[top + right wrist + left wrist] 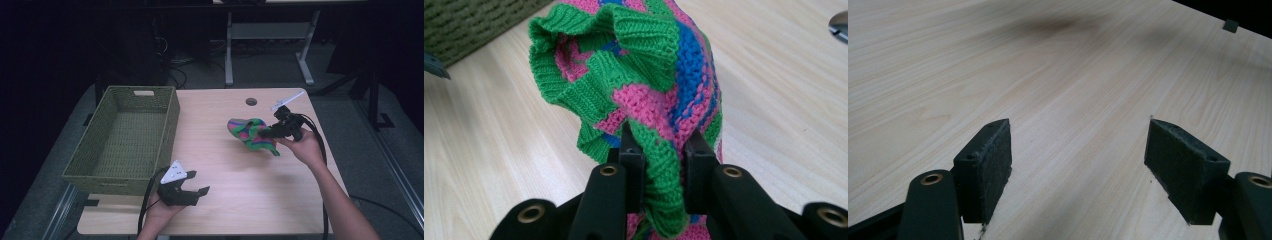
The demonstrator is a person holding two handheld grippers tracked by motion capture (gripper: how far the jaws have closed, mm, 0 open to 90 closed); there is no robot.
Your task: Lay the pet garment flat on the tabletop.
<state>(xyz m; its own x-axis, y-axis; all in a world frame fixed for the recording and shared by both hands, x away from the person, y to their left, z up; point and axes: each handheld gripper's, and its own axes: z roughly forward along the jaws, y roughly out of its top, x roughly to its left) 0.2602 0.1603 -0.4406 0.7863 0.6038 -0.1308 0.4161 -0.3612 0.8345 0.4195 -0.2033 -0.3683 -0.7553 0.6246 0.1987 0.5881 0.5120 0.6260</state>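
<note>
With the right gripper (267,131) clamped on the knitted garment (249,133), probably basket-bound (107,175), lifting clear avoids dragging; the left gripper (196,183) gapes empty.

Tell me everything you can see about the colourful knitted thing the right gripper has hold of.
The knitted piece is a soft, chunky-stitched item in green, pink and blue stripes, with a green ribbed edge folded around an opening. It looks like wool or yarn, bunched and crumpled rather than flat. The right gripper has its jaws pinched on a green fold. In the high view it sits right of the table's middle; whether it touches the table is unclear.
</note>
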